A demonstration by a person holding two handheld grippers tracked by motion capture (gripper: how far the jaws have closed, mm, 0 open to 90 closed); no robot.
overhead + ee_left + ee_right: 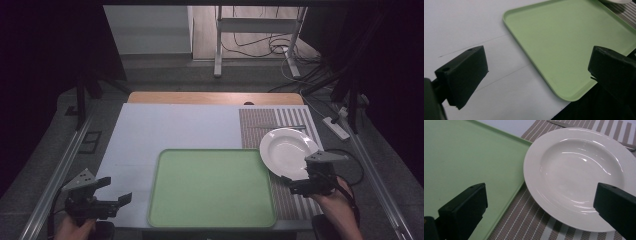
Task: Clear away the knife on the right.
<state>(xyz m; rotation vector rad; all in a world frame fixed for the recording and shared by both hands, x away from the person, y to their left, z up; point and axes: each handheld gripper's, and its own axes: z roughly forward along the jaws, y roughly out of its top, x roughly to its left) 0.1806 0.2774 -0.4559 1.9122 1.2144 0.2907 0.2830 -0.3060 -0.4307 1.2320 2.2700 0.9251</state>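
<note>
Plate lies on the striped mat, its edge just over the tray rim. Right gripper hovers near, jaws open, left gripper likewise. Best to pinch the near rim squarely and lift level.

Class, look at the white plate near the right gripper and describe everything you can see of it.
The white plate is round, glossy and looks ceramic, with a broad flat rim and a shallow sunken centre. It is empty and lies flat on the striped placemat, at the right edge of the green tray, its rim reaching that edge. The right gripper hovers open at its near side, fingers not touching it.
</note>
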